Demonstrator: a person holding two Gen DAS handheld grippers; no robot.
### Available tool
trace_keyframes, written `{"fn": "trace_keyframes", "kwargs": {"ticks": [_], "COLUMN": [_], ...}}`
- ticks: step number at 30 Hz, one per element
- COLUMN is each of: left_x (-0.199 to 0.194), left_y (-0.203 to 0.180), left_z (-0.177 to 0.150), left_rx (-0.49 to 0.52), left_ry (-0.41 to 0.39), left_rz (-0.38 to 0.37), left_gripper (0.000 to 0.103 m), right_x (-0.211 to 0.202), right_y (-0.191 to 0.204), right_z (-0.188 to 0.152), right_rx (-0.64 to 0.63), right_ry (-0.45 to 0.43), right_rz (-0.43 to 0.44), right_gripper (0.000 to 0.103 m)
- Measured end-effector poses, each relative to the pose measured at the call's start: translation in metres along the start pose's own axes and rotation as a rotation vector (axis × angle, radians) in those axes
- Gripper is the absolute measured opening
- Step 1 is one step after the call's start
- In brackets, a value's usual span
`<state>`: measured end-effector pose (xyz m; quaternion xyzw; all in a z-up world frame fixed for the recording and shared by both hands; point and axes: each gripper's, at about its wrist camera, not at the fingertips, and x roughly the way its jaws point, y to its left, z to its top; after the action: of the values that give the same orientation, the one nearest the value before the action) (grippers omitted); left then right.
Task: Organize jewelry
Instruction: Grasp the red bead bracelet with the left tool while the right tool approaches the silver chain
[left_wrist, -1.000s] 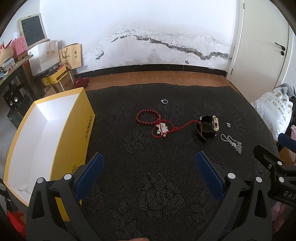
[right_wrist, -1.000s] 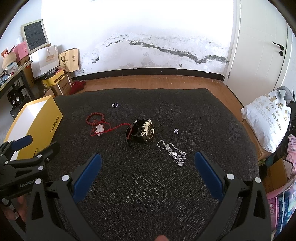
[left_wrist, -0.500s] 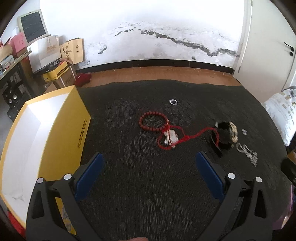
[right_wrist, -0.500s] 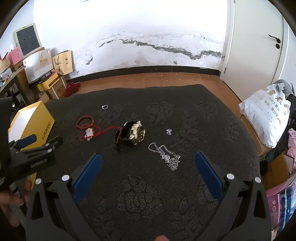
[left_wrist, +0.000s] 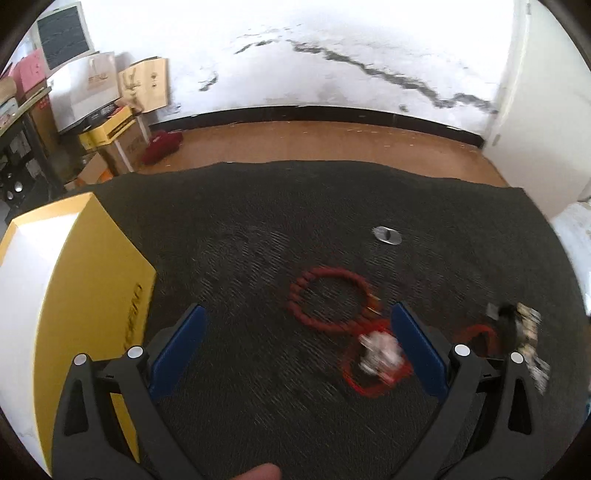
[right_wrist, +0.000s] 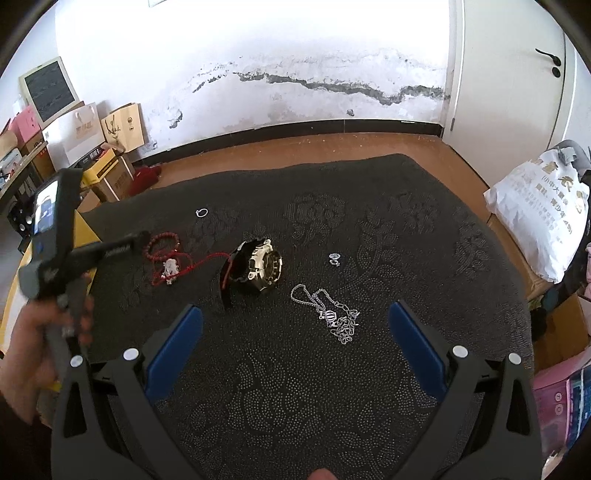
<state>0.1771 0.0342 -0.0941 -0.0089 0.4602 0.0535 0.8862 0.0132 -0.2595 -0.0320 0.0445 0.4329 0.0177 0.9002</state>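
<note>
Jewelry lies on a dark patterned rug (right_wrist: 295, 369). A red bead bracelet (left_wrist: 328, 299) lies just ahead of my open, empty left gripper (left_wrist: 297, 350); it also shows in the right wrist view (right_wrist: 162, 245). A red cord with a white charm (left_wrist: 380, 354) sits by the right finger. A black and white watch (right_wrist: 260, 266), a silver chain (right_wrist: 328, 314), a small earring (right_wrist: 335, 258) and a silver ring (right_wrist: 201, 212) lie ahead of my open, empty right gripper (right_wrist: 295, 347). The left gripper's body (right_wrist: 74, 254) shows at the left of the right wrist view.
An open yellow box with a white inside (left_wrist: 55, 295) stands at the rug's left edge. Paper bags and boxes (right_wrist: 92, 147) stand by the back left wall. A white sack (right_wrist: 543, 221) lies off the rug's right side. Wooden floor (right_wrist: 295, 151) lies beyond the rug.
My left gripper has moved forward and lower toward the red bead bracelet; its view is blurred. The right gripper has shifted little. Both stay open.
</note>
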Motion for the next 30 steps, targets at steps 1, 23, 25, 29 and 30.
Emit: {"fn": "trace_keyframes", "kwargs": {"ticks": [1,23,25,29,30], "left_x": [0.007,0.053,0.050,0.047,0.046], "left_y": [0.004,-0.001,0.004,0.006,0.004], "left_z": [0.001,-0.012,-0.011,-0.011,-0.011], "left_rx": [-0.013,0.056,0.049,0.081,0.099], "left_ry": [0.008,0.027,0.019,0.008,0.008], "left_rz": [0.017,-0.048,-0.044,-0.021,-0.013], "left_gripper": [0.097,0.077,0.051,0.015,0.008], "right_x": [0.000,0.017,0.017,0.017,0.017], "right_y": [-0.001,-0.001,-0.001,-0.002,-0.002], "right_z": [0.000,0.012,0.012,0.012,0.013], "right_rx": [0.002,0.017,0.015,0.019,0.020], "right_ry": [-0.001,0.014,0.009,0.006,0.006], "right_rz": [0.003,0.017,0.016,0.014,0.014], "right_gripper": [0.097,0.097,0.097,0.097,0.097]}}
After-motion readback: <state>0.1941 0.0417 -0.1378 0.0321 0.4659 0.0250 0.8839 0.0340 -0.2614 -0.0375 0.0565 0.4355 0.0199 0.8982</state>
